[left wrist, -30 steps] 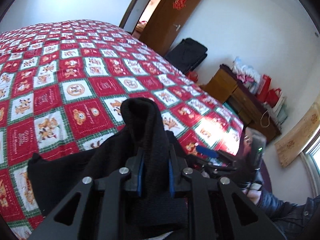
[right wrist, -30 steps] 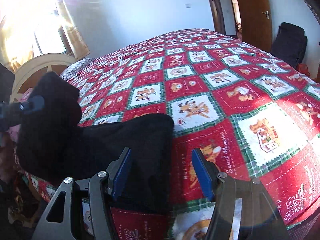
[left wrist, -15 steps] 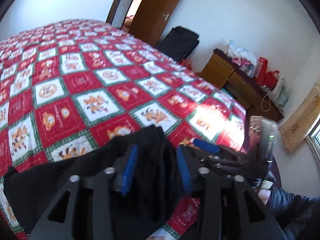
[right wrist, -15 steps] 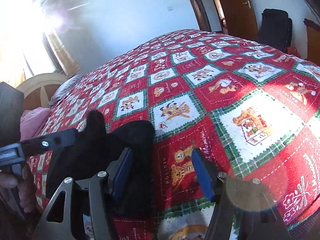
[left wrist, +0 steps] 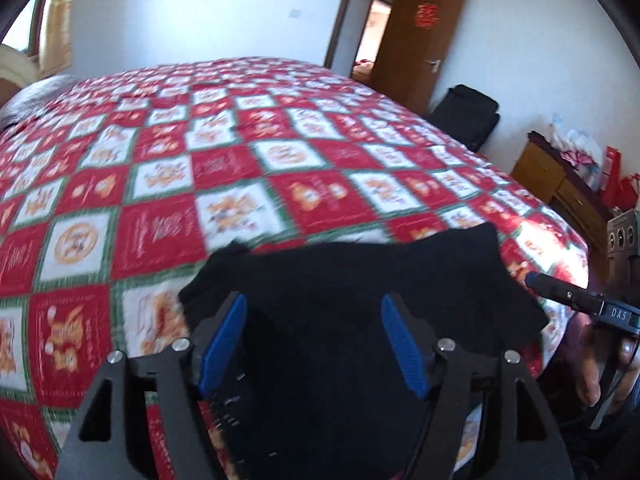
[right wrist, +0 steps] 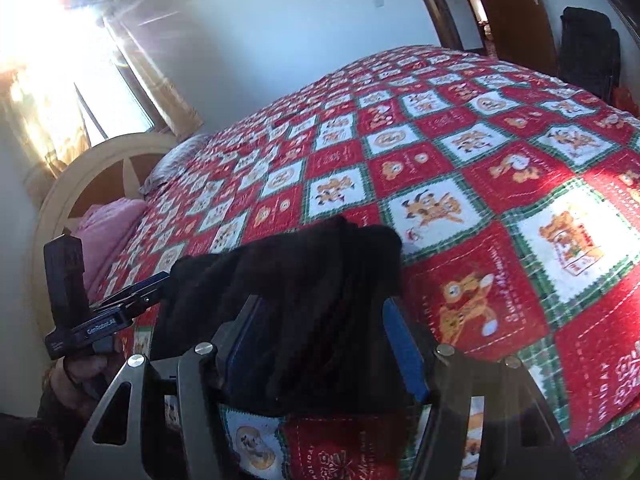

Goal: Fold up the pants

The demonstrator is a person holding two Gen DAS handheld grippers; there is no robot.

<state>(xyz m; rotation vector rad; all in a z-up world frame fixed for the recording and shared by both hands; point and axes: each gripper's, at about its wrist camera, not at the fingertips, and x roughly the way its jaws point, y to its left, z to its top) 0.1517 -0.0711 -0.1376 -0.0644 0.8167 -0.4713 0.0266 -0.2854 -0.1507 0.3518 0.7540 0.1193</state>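
Observation:
The black pants (left wrist: 360, 280) lie folded in a flat bundle on the red patchwork quilt (left wrist: 160, 220), close to the bed's near edge. My left gripper (left wrist: 312, 344) hovers over their near part. Its jaws are opening, and the blue pads (left wrist: 222, 344) stand clear of the cloth lying between them. In the right wrist view the pants (right wrist: 300, 280) bunch up between the wide-apart pads of my right gripper (right wrist: 320, 340), which is open. The left gripper (right wrist: 158, 286) shows at the bundle's left end. A right gripper finger (left wrist: 560, 290) shows at its right end.
The quilt (right wrist: 500, 160) covers the whole bed. A brown door (left wrist: 416, 44), a black suitcase (left wrist: 468, 116) and a wooden dresser with bags (left wrist: 560, 176) stand along the far right wall. A cream headboard (right wrist: 80, 184), a pink cloth (right wrist: 108, 220) and a bright window are at left.
My left gripper has opened and let go of the raised fold of pants, which has dropped flat onto the quilt. The right gripper stays open, with more cloth between its fingers.

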